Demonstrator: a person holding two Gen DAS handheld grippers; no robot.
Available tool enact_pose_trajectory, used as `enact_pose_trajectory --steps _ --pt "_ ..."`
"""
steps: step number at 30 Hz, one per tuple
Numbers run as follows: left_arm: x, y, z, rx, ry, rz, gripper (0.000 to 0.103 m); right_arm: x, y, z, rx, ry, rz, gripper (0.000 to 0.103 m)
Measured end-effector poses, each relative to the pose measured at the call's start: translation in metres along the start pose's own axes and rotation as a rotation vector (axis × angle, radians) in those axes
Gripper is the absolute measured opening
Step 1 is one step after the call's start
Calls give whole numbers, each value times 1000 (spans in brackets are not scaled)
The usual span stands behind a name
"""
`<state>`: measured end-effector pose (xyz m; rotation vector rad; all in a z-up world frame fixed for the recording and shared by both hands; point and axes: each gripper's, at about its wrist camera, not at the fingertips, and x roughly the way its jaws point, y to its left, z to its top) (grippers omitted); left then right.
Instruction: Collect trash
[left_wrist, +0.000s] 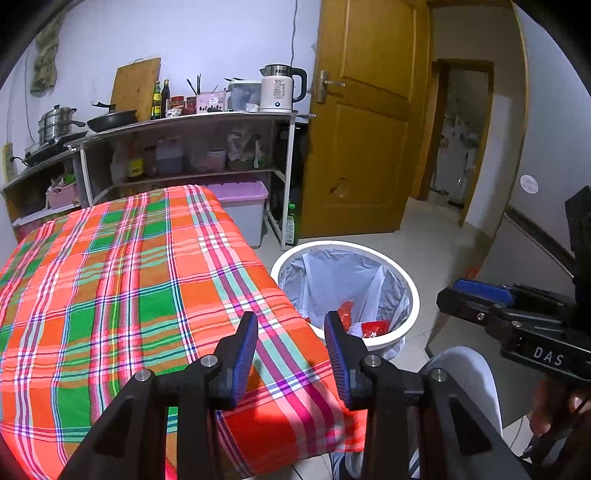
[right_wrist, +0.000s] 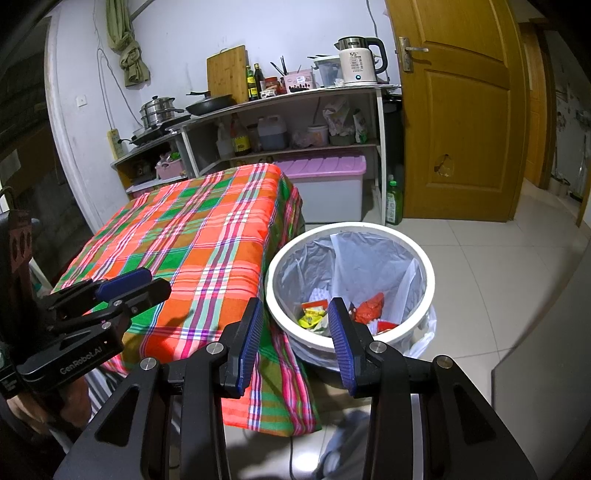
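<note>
A white round bin (left_wrist: 410, 314) (right_wrist: 428, 273) lined with a clear bag stands on the floor beside the table. Red and yellow wrappers (right_wrist: 369, 306) (left_wrist: 375, 326) and white paper lie at its bottom. My left gripper (left_wrist: 291, 321) hovers over the table's right edge, open, nothing between its blue pads. My right gripper (right_wrist: 295, 308) is open and empty too, held near the bin's near rim. Each gripper also shows in the other's view, the right gripper (left_wrist: 480, 295) at the right edge and the left gripper (right_wrist: 129, 284) at the left edge.
The table under an orange, green and pink plaid cloth (left_wrist: 129, 288) (right_wrist: 192, 236) fills the left. Behind it stands a shelf unit (right_wrist: 288, 122) with pots, bottles and a kettle (right_wrist: 358, 61). A wooden door (right_wrist: 461, 110) stands open at the right, and a green bottle (right_wrist: 393, 203) sits on the tiled floor.
</note>
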<state>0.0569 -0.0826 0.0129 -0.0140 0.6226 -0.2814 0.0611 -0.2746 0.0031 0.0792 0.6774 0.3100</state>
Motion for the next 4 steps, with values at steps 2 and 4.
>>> enact_pose_trajectory --steps 2,4 --pt "0 0 0 -1 -1 -1 37 0 0 0 0 0 0 38" --pt "0 -1 1 -2 -2 -7 37 0 0 0 0 0 0 38"
